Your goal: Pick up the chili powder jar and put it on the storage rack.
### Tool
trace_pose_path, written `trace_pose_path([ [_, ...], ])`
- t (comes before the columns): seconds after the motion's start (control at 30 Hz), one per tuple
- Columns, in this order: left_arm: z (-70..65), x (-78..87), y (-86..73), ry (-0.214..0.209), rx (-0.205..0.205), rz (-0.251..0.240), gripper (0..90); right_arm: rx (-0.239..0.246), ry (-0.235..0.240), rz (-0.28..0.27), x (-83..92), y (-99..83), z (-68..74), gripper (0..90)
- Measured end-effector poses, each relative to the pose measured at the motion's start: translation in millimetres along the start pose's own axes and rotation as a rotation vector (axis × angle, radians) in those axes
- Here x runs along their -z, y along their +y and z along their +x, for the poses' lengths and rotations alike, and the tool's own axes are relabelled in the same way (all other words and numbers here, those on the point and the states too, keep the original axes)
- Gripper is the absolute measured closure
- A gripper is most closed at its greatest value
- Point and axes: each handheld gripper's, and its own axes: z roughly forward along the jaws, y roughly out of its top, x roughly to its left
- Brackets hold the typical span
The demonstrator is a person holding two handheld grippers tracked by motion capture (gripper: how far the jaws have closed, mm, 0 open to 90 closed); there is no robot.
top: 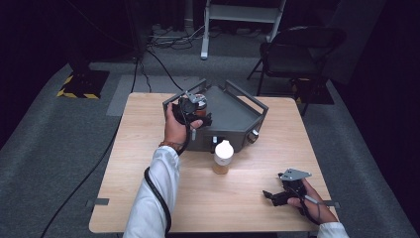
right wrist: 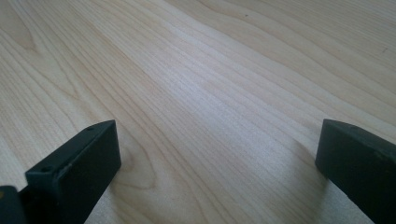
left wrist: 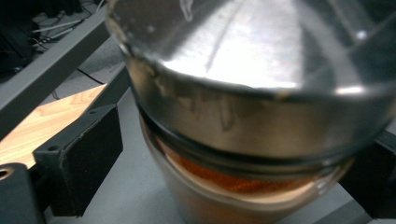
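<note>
Wooden table (top: 163,148) bears grey tray (top: 233,116); white-capped bottle (top: 223,156) stands before it.

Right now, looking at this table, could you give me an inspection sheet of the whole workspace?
Surface: light wooden table, bare around the things on it.
Job's things: jar with a silver lid and orange-brown contents, standing in the grey metal tray at the table's far edge.
Clutter: white-capped bottle standing upright in front of the tray.
Grippers: left gripper over the tray, jaws on either side of the jar, pads not pressing it; right gripper low at the near right of the table, jaws open, nothing between them.
Cables: black cable along the left sleeve; more on the floor behind.
Surroundings: dark folding chair, grey carpet, white stand legs.
</note>
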Motion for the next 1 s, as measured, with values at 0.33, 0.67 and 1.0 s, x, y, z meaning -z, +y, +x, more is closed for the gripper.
trace_pose_path([
  [0.33, -6.3, 15.1, 2.3, 0.028, -0.030, -0.047, 1.6, 0.000, 0.000, 0.000, 0.0, 0.0, 0.1, 0.0],
  [0.67, -9.1, 34.5, 1.4, 0.033, -0.086, -0.074, 0.9, 0.000, 0.000, 0.000, 0.0, 0.0, 0.0, 0.0],
  [1.0, -16.9, 53.4, -6.0, 0.017, -0.154, -0.106, 0.9, 0.000, 0.000, 0.000, 0.0, 0.1, 0.0, 0.0],
])
